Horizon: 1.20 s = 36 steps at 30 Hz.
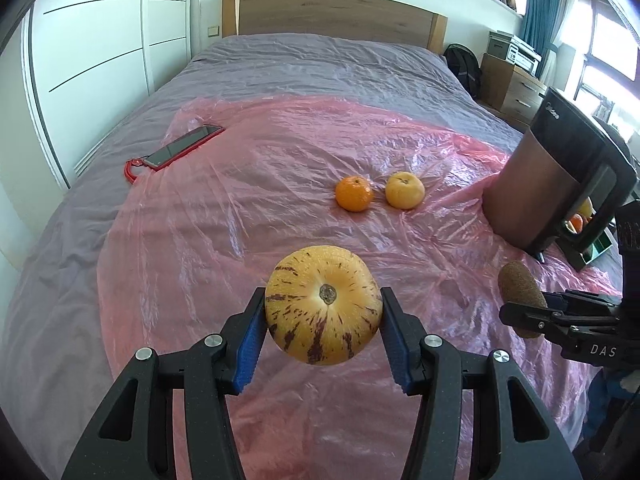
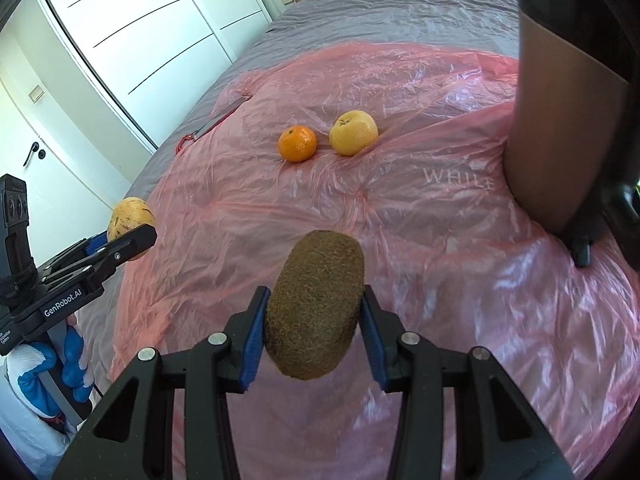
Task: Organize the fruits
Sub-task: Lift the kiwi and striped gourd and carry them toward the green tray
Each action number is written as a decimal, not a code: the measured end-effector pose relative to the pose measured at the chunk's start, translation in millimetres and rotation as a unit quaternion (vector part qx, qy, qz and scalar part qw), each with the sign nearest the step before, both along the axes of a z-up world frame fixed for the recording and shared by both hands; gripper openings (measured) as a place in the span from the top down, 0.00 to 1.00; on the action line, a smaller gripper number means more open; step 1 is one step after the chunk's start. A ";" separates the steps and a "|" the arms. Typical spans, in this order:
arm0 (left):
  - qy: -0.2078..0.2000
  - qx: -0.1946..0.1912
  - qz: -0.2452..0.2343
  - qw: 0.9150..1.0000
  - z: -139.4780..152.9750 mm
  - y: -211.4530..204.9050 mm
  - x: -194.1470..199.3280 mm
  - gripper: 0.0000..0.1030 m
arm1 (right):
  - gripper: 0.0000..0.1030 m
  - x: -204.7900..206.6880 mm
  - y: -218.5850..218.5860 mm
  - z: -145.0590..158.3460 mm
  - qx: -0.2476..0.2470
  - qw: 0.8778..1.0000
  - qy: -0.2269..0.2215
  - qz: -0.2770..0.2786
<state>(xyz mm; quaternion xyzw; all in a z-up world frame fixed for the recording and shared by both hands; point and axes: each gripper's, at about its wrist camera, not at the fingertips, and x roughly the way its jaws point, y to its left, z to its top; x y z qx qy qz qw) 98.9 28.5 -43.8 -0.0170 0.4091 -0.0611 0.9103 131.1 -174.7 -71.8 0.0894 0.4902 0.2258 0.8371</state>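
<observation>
My left gripper (image 1: 323, 316) is shut on a yellow fruit with purple streaks (image 1: 323, 306), held above the pink plastic sheet (image 1: 200, 248). My right gripper (image 2: 314, 312) is shut on a brown kiwi (image 2: 316, 306), also lifted off the sheet. Farther back on the sheet lie an orange mandarin (image 1: 354, 193) (image 2: 297, 143) and a pale yellow apple-like fruit (image 1: 405, 190) (image 2: 353, 132), side by side and close together. In the left wrist view the kiwi (image 1: 520, 284) and the right gripper show at the right edge. The right wrist view has the streaked fruit (image 2: 130, 222) at the left.
A brown and black stand (image 1: 560, 176) (image 2: 576, 120) rises from the right side of the bed. A dark phone in a red case (image 1: 182, 147) lies at the sheet's far left corner. White wardrobe doors (image 1: 100, 40) run along the left. A wooden headboard (image 1: 332, 16) closes the far end.
</observation>
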 end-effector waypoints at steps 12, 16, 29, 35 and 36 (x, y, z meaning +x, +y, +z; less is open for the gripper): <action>0.007 0.002 -0.052 0.999 13.4 -60.2 -49.8 0.53 | 0.38 -54.9 -49.4 7.9 0.003 1.000 0.005 -0.022; 0.009 0.004 -0.071 0.997 17.7 -84.5 -60.4 0.53 | 0.38 -68.5 -70.8 10.2 0.003 0.999 0.002 -0.033; 0.010 0.013 -0.145 0.989 38.8 -181.7 -74.9 0.53 | 0.38 -97.9 -168.4 20.6 0.019 0.994 -0.017 -0.109; 0.012 0.005 -0.189 0.982 46.0 -238.1 -71.9 0.53 | 0.38 -107.0 -229.9 28.6 0.020 0.987 -0.031 -0.156; 0.012 0.004 -0.195 0.981 46.6 -245.9 -70.3 0.53 | 0.38 -107.9 -237.3 30.1 0.020 0.986 -0.033 -0.162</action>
